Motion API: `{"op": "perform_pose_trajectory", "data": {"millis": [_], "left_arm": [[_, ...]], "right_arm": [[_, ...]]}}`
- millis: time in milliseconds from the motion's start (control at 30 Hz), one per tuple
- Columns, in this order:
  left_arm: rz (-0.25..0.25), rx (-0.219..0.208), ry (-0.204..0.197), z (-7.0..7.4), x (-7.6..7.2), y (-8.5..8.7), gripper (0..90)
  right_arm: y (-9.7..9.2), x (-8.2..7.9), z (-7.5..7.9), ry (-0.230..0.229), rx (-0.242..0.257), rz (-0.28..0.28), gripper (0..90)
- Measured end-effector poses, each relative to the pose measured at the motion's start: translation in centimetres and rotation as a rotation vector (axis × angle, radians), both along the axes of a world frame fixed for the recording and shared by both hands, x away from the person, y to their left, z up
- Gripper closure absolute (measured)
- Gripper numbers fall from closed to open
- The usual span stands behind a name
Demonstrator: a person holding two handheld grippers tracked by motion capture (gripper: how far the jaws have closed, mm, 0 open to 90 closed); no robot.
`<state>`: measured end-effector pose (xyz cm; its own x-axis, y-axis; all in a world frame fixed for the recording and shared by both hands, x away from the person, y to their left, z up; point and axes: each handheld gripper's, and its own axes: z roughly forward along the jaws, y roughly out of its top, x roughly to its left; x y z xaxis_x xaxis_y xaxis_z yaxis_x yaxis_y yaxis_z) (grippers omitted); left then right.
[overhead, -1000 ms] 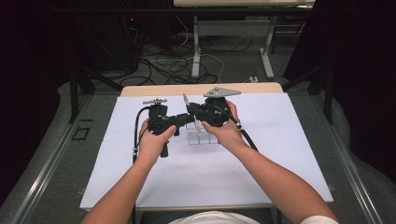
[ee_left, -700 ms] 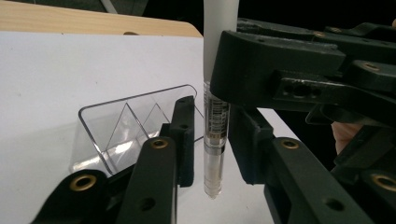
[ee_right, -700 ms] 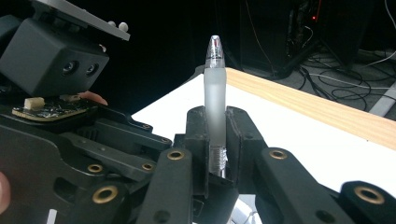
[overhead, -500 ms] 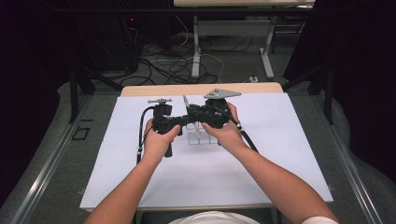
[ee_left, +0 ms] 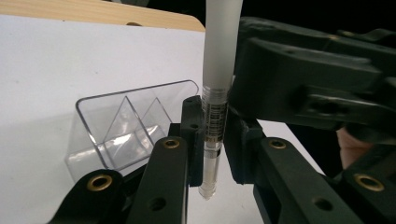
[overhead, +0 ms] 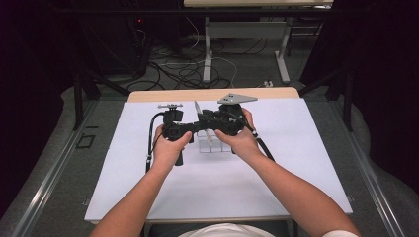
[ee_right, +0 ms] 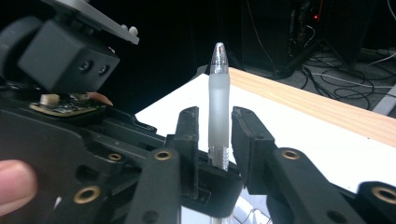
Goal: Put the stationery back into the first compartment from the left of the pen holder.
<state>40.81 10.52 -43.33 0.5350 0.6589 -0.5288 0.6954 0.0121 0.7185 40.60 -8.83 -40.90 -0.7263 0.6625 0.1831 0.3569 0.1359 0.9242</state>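
2 grippers meet above the white bench. Left gripper is clamped on the pen, held upright over the clear divided holder. Right gripper has just been opening; its jaws stand slightly apart either side of the frosted barrel, not pressing it.

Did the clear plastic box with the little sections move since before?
No. The clear plastic divided box sits at the same spot on the white table cover, as near the wooden table edge as earlier.
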Motion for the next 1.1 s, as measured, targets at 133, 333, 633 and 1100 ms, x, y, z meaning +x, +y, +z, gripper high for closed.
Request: {"op": "perform_pose_trajectory", "data": {"millis": [133, 333, 633, 1100], "left_arm": [[0.018, 0.001, -0.007, 0.0, 0.2, 0.2, 79.5], [0.041, 0.015, -0.027, -0.1, 0.6, 0.5, 79.5], [0.069, 0.033, -0.081, 0.1, 1.1, 0.8, 79.5], [0.106, 0.079, -0.157, 0.6, 1.3, 0.5, 79.5]], "right_arm": [[-0.7, 0.0, 0.2, -0.004, 0.005, -0.011, 65.9], [-1.8, 0.0, -0.4, 0.002, -0.014, -0.026, 60.0], [-3.6, 0.2, -1.9, 0.008, -0.033, -0.054, 54.0], [-6.7, -0.2, -4.3, 0.028, -0.048, -0.109, 41.1]]}}
